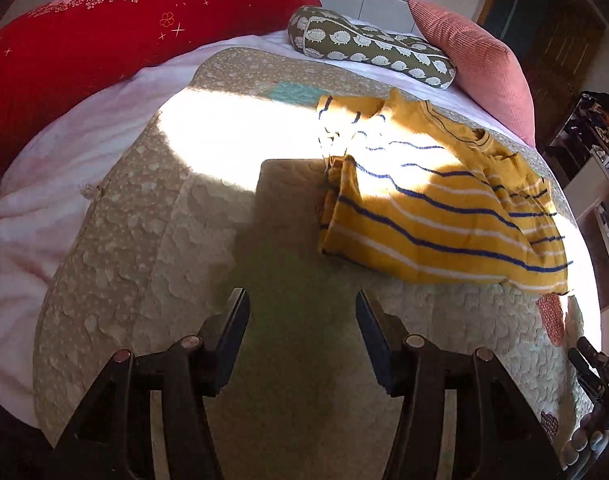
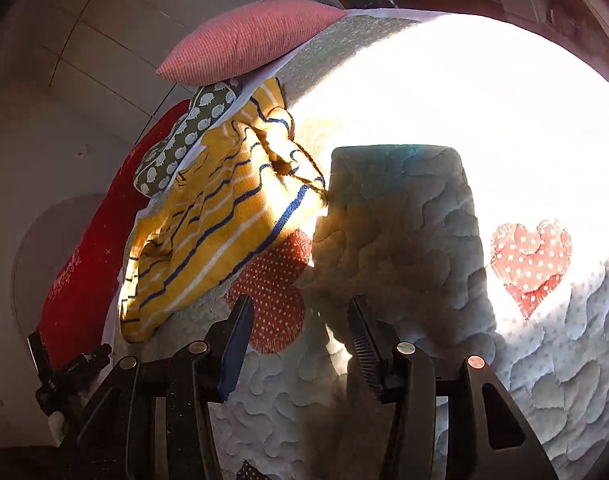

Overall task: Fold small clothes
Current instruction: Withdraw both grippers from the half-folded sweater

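Both your grippers stand open and empty over the quilt.

Your left gripper (image 1: 302, 312) and right gripper (image 2: 300, 316) have jaws parted about halfway, nothing between them; the yellow striped garment (image 1: 432, 208) lies bunched on the quilt (image 1: 144, 240), ahead of both, untouched.

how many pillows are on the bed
3: a long red pillow along the far left edge, a small green patterned pillow at the far end, and a pink pillow right beside it. Others may lie out of view.
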The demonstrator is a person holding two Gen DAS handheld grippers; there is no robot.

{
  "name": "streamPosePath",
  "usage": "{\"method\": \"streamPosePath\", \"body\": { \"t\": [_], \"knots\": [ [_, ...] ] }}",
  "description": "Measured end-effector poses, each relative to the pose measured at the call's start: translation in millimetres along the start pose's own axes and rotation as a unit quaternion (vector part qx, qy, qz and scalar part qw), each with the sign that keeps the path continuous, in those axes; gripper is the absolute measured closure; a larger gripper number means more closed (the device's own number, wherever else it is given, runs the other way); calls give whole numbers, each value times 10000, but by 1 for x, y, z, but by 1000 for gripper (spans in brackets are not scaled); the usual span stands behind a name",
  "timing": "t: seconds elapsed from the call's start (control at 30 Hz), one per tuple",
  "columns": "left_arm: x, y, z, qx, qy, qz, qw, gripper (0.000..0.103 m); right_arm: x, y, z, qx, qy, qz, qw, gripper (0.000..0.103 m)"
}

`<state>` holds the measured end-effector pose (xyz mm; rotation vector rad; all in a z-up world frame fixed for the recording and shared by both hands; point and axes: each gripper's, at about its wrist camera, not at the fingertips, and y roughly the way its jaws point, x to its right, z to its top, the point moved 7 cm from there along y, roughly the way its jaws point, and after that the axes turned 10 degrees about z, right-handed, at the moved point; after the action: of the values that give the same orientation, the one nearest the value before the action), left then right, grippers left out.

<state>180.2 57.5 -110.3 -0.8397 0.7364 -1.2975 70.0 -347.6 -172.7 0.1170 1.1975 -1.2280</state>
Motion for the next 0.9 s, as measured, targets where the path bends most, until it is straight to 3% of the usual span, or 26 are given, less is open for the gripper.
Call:
{"method": "streamPosePath", "body": {
  "t": [0.13,0.23,0.33,0.4,0.63,0.9],
  "knots": [
    [8,-24,-52,6,-285,-16,9996,49,-9,-16,-27,219,-244,-128,9994,50],
    [15,-48,-81,100,-214,123,9996,49,-30,-39,-46,529,-211,-173,9982,50],
    [23,-78,-100,400,14,247,9989,49,-60,-65,-81,879,-334,-1029,9902,50],
    [23,-99,-107,683,108,300,9972,49,-85,-76,-106,976,-482,-1185,9870,45],
    [5,-138,-95,1075,185,275,9937,45,-135,-107,-159,1028,-1107,-1502,9771,29],
    [-19,-184,-28,1757,895,795,9771,45,-123,-136,-141,1349,-358,-1612,9770,29]
  ]
}}
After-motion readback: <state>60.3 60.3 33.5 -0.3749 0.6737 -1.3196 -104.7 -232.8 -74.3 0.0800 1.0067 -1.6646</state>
